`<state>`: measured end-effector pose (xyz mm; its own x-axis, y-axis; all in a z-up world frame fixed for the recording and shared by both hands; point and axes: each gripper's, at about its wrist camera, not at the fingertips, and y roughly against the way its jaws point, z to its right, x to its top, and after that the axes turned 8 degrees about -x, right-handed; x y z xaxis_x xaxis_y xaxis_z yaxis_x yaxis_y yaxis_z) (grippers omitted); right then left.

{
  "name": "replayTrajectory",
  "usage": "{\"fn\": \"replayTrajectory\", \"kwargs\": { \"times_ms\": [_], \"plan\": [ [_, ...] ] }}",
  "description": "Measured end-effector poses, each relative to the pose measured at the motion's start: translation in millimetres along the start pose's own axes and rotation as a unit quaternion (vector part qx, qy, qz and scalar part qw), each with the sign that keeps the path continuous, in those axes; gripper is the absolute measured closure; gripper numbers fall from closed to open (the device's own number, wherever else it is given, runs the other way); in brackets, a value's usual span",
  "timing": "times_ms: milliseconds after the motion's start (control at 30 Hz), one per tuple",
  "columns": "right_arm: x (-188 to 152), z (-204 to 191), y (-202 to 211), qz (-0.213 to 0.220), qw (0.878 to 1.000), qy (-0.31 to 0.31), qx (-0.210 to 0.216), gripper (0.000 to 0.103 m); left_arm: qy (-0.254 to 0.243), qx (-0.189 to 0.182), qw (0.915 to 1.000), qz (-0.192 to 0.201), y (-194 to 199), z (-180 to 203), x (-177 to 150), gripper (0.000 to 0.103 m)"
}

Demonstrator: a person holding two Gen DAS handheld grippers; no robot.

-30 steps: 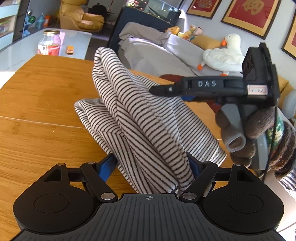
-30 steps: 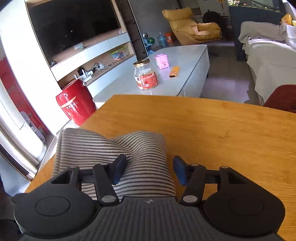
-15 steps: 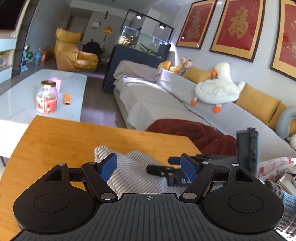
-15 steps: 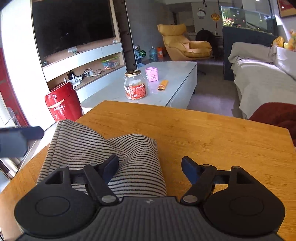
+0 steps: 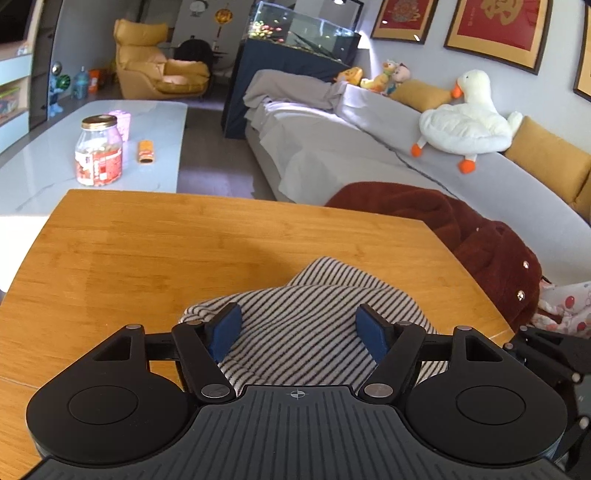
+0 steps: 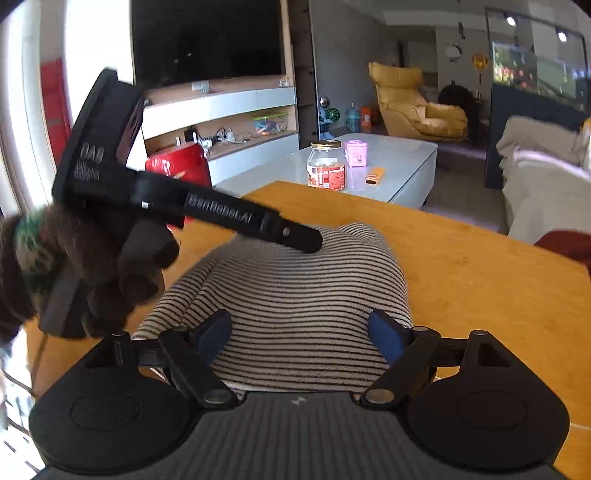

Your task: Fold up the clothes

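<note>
A striped top lies bunched and folded on the wooden counter, near the edge closest to both cameras.

The left claw hangs over the top with its blue pads on either side of the cloth. Its jaws are closing, with the fabric between them, but the pads do not yet press it, so it is released. In the right wrist view the left claw reaches in from the left, held by a gloved hand, and its tip rests on the crown of the fold. Raised white lettering on its body reads "DAS", and along its finger "GenRobot.AI", partly blurred.

The right claw straddles the near end of the top; its jaws are opening, and the cloth lies between the pads without being pinched. It too is released.

Beyond the counter, a jar with a red label, too small to read, stands on a white coffee table. Framed red calligraphy hangs above the sofa; its characters are cut off by the frame edge.
</note>
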<state>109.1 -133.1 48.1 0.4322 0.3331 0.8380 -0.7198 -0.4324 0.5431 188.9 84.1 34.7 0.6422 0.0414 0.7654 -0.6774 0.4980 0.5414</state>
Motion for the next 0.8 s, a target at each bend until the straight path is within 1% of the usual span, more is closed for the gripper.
{"fn": "replayTrajectory", "kwargs": {
  "times_ms": [67, 233, 300, 333, 367, 400, 433, 533, 600, 667, 767, 800],
  "plan": [
    [-5, -15, 1, 0.015, 0.999, 0.039, -0.024, 0.018, 0.003, 0.000, 1.0000, 0.000, -1, -2, -1, 0.028],
    [-2, -9, 4, 0.006, 1.000, 0.019, -0.014, 0.018, 0.006, -0.002, 1.0000, 0.002, 0, -4, -2, 0.028],
    [1, -3, 8, 0.000, 1.000, 0.008, -0.001, 0.017, 0.005, 0.000, 1.0000, 0.002, 1, -3, -3, 0.028],
    [5, 4, 11, -0.003, 1.000, -0.011, 0.013, 0.016, 0.006, 0.000, 1.0000, 0.002, 1, -3, -3, 0.028],
    [8, 12, 13, -0.005, 0.999, -0.033, 0.028, 0.012, 0.007, 0.000, 1.0000, 0.002, 1, -3, -2, 0.028],
    [13, 25, 12, -0.006, 0.997, -0.068, 0.044, 0.005, 0.008, 0.000, 1.0000, 0.002, 1, -3, -2, 0.028],
    [16, 38, 11, -0.007, 0.993, -0.104, 0.059, 0.001, 0.009, 0.000, 1.0000, 0.002, 1, -2, -1, 0.028],
    [13, 72, 3, -0.026, 0.976, -0.199, 0.087, 0.000, 0.008, 0.000, 1.0000, 0.002, 1, -1, -1, 0.028],
    [6, 88, -9, -0.049, 0.964, -0.245, 0.095, 0.000, 0.008, 0.000, 1.0000, 0.002, 1, -2, -1, 0.028],
    [-5, 95, -20, -0.076, 0.957, -0.264, 0.090, 0.000, 0.009, -0.002, 1.0000, 0.002, 1, -2, -1, 0.028],
    [-20, 88, -32, -0.107, 0.956, -0.258, 0.095, 0.000, 0.009, -0.004, 1.0000, 0.002, 1, -3, -2, 0.028],
    [-20, 84, -31, -0.105, 0.956, -0.250, 0.108, 0.009, 0.009, -0.004, 0.9999, 0.001, 1, -4, -2, 0.028]
  ]
}}
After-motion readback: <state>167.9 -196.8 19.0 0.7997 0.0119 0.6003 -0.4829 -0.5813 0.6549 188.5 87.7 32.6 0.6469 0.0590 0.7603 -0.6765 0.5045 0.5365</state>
